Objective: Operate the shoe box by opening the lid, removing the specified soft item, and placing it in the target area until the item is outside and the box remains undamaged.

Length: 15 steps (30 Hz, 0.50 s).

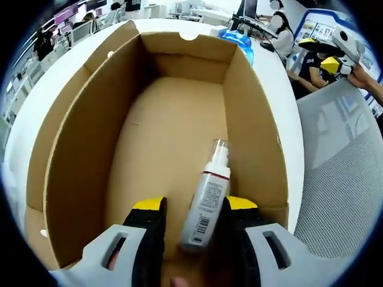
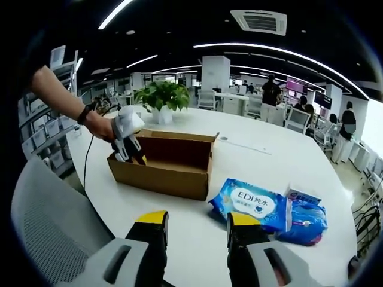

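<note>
Inside the open cardboard box [image 1: 173, 137] a white spray bottle [image 1: 206, 197] lies on the bottom, and the left gripper [image 1: 194, 212] has its jaws spread wide on either side of it, not pinching yet. From the right gripper view you can see that left one dipped into the box on the white table [image 2: 263, 161]. The right gripper [image 2: 194, 224] hovers wide open above the table, near a blue wipes pack [image 2: 254, 203]. Potted plant [image 2: 161, 98] behind the box.
</note>
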Motion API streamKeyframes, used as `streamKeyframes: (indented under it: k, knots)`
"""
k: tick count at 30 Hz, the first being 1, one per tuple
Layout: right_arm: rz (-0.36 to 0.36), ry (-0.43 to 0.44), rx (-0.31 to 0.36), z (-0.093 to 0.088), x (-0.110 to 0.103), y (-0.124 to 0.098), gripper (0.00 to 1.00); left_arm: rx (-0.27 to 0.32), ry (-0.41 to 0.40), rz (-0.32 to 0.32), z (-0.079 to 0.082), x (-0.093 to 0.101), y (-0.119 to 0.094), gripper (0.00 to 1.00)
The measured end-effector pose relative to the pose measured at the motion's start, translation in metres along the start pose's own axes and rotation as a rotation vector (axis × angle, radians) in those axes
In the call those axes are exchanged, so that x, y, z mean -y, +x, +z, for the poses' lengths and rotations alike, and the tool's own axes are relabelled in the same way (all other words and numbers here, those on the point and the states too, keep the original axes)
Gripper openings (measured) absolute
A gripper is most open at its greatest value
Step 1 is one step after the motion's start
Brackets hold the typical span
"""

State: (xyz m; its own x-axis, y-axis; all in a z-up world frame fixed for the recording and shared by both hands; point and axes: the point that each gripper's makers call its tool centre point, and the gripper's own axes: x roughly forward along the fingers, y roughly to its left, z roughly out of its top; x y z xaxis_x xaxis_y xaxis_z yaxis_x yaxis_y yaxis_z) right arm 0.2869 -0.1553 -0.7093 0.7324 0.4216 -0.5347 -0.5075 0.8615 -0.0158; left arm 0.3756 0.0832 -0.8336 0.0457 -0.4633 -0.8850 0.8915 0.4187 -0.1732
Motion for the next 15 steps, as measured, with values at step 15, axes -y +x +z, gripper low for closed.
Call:
streamKeyframes:
  k: [15]
  knots:
    - [0.001, 0.004, -0.003, -0.001, 0.000, 0.001, 0.35, -0.012, -0.013, 0.064, -0.001, -0.011, -0.001, 0.27]
